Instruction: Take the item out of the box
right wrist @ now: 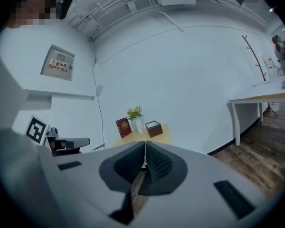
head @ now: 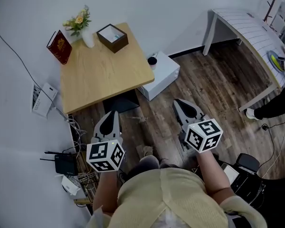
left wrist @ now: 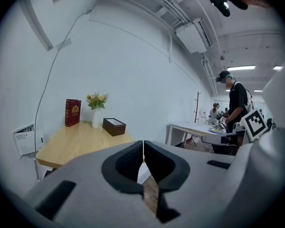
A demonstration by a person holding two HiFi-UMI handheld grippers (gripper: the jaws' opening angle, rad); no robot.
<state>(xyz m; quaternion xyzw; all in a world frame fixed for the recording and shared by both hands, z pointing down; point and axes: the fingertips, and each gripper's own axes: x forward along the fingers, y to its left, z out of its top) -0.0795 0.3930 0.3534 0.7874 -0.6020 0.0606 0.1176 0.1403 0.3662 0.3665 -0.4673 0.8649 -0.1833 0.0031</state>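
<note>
Beside the vase [head: 88, 39], the box [head: 120, 43] holds a pale item [head: 111, 33], likely light and thin, best pinched at an edge; left gripper [head: 115, 114] and right gripper [head: 178, 101] fingers are pressed together.

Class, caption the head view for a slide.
Shut left gripper and shut right gripper hover short of a wooden table holding a dark box.
</note>
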